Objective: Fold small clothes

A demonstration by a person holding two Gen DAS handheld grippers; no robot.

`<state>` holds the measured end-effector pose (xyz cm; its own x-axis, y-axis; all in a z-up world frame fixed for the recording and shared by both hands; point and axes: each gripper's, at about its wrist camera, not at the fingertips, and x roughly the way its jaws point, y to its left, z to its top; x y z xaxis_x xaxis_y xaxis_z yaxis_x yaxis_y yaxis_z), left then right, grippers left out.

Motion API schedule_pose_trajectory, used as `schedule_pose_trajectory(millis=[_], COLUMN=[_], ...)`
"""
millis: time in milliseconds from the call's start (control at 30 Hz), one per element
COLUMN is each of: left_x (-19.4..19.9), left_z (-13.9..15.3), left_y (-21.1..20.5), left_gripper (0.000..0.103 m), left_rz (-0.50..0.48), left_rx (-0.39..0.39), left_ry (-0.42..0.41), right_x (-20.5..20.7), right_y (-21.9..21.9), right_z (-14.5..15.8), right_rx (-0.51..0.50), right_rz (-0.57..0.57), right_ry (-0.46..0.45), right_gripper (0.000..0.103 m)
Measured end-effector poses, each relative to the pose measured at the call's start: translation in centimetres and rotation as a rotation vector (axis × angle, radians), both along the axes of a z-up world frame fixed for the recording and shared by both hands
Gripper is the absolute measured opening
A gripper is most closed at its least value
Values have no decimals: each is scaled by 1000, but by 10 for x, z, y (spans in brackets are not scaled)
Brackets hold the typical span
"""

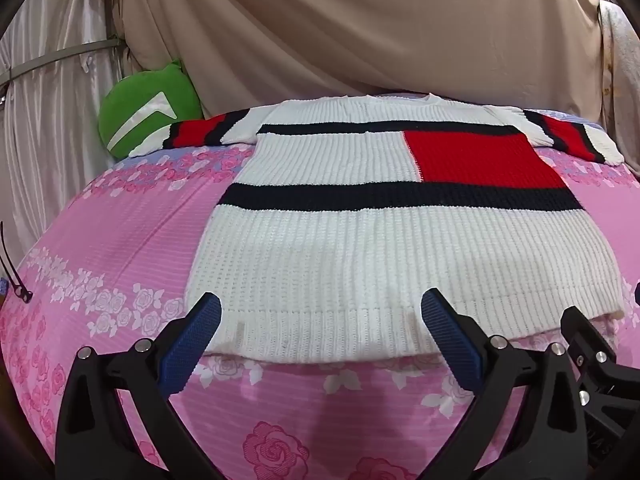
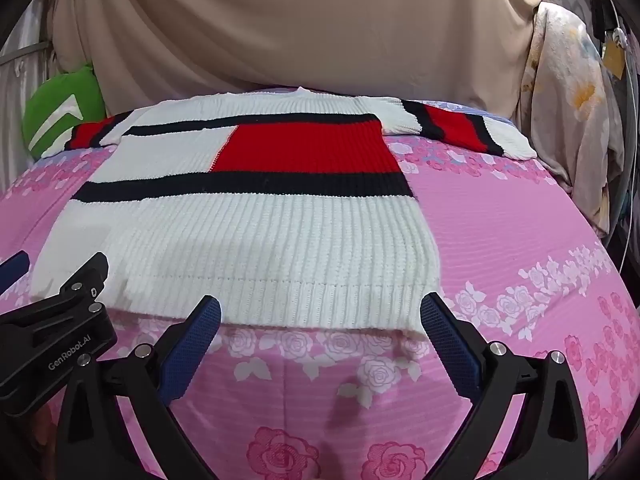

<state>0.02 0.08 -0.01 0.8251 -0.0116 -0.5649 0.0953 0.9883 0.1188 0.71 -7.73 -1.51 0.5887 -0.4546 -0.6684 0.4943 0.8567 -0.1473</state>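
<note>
A white ribbed knit sweater [image 1: 360, 264] with black stripes and a red block lies flat on the pink rose bedsheet [image 1: 120, 240], sleeves spread out at the far end. My left gripper [image 1: 322, 312] is open and empty, just above the sweater's near hem at its left part. My right gripper [image 2: 320, 312] is open and empty over the hem's right part, its right finger [image 2: 448, 336] near the sweater's [image 2: 248, 240] right corner. Each gripper's body shows at the edge of the other's view.
A green cushion [image 1: 148, 120] sits at the far left of the bed. Beige drapes [image 1: 360, 32] hang behind. A floral cloth [image 2: 568, 120] hangs at the right of the bed [image 2: 520, 240]. The bedsheet extends around the sweater on both sides.
</note>
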Motion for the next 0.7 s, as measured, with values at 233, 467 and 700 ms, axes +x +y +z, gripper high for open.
schedule_pose_trajectory(millis=[233, 467, 700], left_x=[-2, 5, 0], left_z=[0, -5, -1], left_y=[1, 6, 0], left_gripper=[98, 98, 98], left_rz=[-12, -7, -4], left_rx=[-25, -7, 6], left_ry=[16, 10, -1], right_x=[0, -2, -1], right_y=[3, 0, 0], right_z=[2, 1, 4], right_rx=[1, 17, 19], right_rz=[13, 7, 8], right_ry=[3, -9, -9], right_gripper=[98, 98, 98])
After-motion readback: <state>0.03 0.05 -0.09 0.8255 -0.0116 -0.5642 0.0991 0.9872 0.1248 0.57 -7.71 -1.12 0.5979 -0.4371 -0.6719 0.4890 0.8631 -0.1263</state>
